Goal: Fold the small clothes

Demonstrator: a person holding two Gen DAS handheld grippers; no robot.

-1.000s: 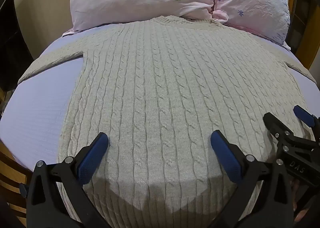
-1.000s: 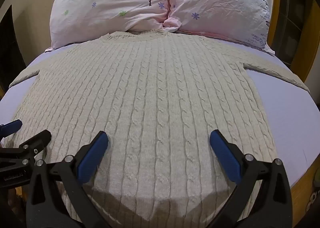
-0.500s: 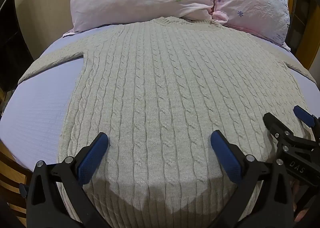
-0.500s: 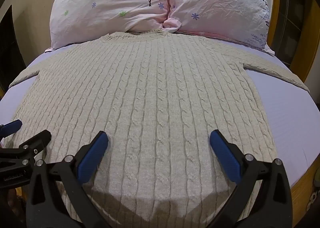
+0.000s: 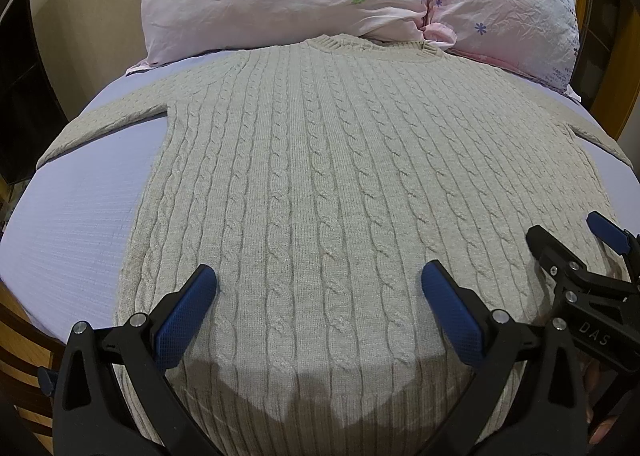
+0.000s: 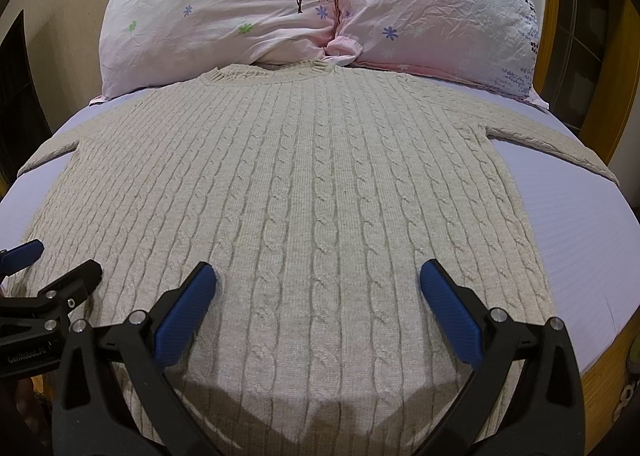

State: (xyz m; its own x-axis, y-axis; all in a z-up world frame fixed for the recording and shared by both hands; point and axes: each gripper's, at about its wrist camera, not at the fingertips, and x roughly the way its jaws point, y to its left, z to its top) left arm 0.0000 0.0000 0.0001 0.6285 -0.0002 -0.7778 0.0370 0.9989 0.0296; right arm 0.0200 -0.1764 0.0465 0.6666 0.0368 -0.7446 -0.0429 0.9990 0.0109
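Observation:
A beige cable-knit sweater (image 5: 320, 176) lies flat on the bed, front up, collar toward the pillows, both sleeves spread out sideways. It also fills the right wrist view (image 6: 312, 196). My left gripper (image 5: 318, 296) is open and empty, hovering over the sweater's lower left part near the hem. My right gripper (image 6: 316, 292) is open and empty over the lower right part. The right gripper also shows at the right edge of the left wrist view (image 5: 576, 248). The left gripper shows at the left edge of the right wrist view (image 6: 44, 272).
The bed has a pale lilac sheet (image 5: 76, 216). Two pink flowered pillows (image 6: 240, 12) lie at the head, touching the collar. A wooden bed frame (image 6: 616, 96) runs along the right side. A dark wall opening is at the left.

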